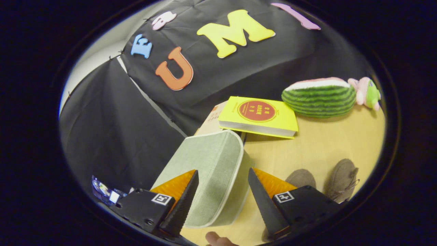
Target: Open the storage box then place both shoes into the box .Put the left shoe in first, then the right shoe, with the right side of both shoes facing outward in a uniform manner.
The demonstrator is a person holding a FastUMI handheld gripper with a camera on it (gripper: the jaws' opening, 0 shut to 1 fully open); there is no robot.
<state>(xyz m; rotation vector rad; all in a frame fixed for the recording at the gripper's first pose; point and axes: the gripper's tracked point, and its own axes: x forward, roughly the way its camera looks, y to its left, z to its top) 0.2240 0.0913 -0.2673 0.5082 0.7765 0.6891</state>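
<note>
Green box (211,164) betw open gripper (222,194) jaws; 2 shoes (343,179).

woven cloth box (211,164); suede shoes (343,177)

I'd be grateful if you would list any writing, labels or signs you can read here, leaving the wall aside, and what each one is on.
Nothing here can be quoted.
Yellow book: characters in its red circle, too small and blurred to read.
Gripper, open astride the green storage box: a square coded marker on each finger mount, a pattern, not text.
Two shoes, watermelon toy and pink toy: no writing.
</note>
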